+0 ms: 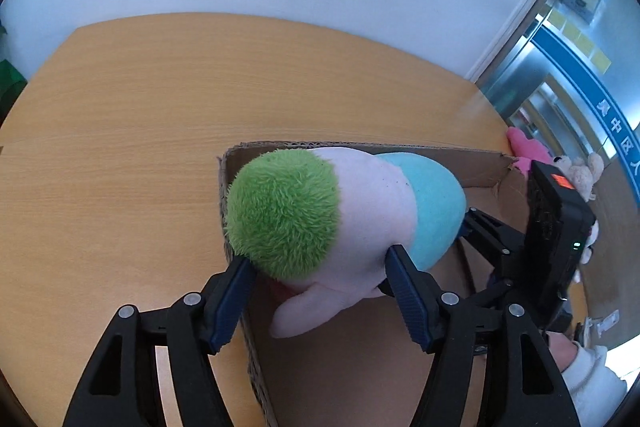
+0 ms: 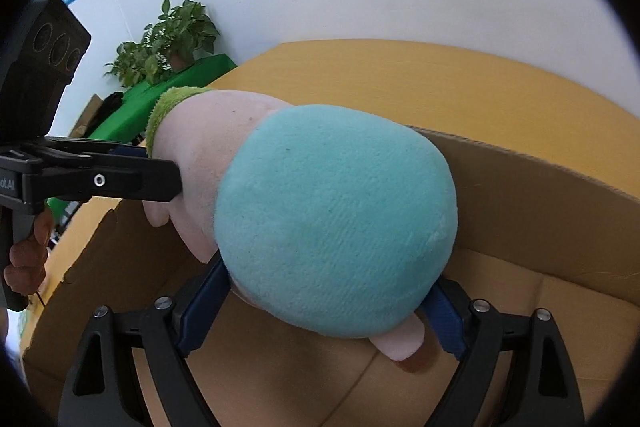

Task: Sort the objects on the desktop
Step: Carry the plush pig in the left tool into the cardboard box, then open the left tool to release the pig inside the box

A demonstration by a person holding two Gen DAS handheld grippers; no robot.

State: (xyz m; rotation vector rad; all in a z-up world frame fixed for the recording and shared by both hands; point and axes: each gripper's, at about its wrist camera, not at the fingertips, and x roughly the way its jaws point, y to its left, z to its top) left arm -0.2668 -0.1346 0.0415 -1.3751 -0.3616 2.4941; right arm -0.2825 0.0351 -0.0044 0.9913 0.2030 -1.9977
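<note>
Blue pads of my left claw [image 1: 320,267] clamp the plush toy [image 1: 360,219] at its green-haired head; my right claw [image 2: 328,303] clamps its teal rear. Toy sits over the open cardboard box [image 1: 480,167] on the wooden bench [image 1: 140,147].

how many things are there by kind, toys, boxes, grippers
Plush toys: 3, the green-topped toy held over the box, plus a pink toy and a cream toy past the table's far corner
Boxes: 1, the box
Grippers: 2, left gripper, right gripper
Total: 6
</note>
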